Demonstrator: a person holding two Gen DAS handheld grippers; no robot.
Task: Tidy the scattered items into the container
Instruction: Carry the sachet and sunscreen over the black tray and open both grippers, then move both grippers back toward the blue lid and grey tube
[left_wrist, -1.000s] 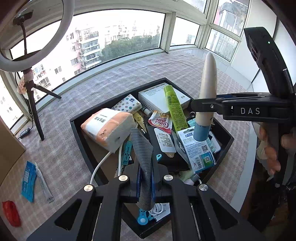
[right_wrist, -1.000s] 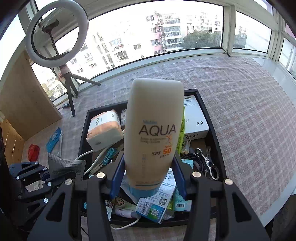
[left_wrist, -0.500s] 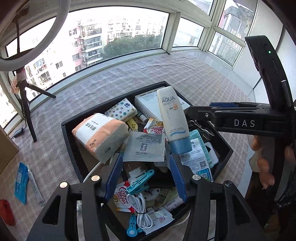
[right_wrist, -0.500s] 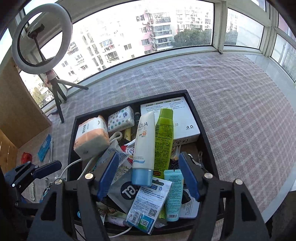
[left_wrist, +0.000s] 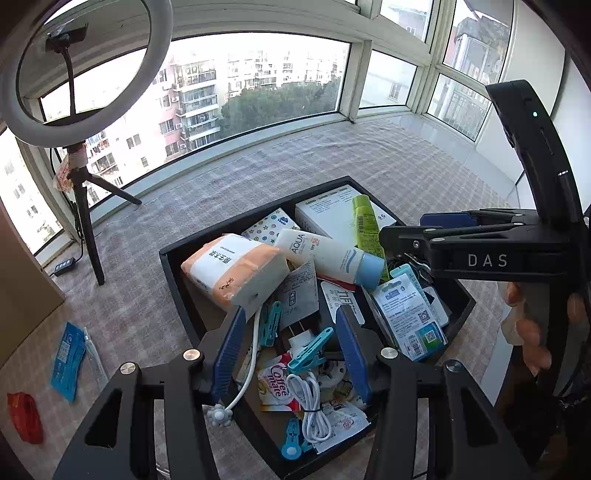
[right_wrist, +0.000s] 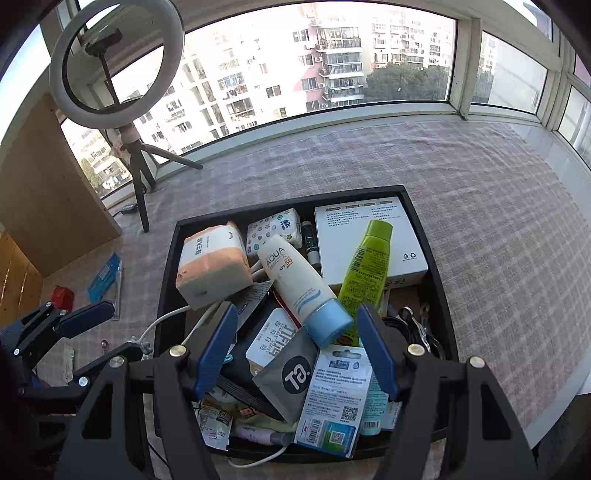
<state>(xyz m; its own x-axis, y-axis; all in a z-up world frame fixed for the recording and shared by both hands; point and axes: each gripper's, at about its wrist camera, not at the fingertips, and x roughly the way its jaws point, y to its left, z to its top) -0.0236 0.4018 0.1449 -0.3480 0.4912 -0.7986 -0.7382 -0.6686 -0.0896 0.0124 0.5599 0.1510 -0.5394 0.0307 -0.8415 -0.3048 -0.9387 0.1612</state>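
The black tray is heaped with items. The white AQUA sunscreen tube lies on the pile beside a green tube; it also shows in the left wrist view. My right gripper is open and empty above the tray's near side. My left gripper is open and empty over the tray; a grey sachet lies flat ahead of it. Still on the cloth to the left are a blue packet, a clear tube and a red item.
A ring light on a tripod stands at the back left, with a wooden cabinet beside it. A tissue pack, a white box and cables fill the tray. The checked cloth spreads to the right.
My right gripper opened and dropped the sunscreen tube onto the pile, where it tipped flat. My left gripper opened and released the grey sachet into the tray. Both grippers pulled back.
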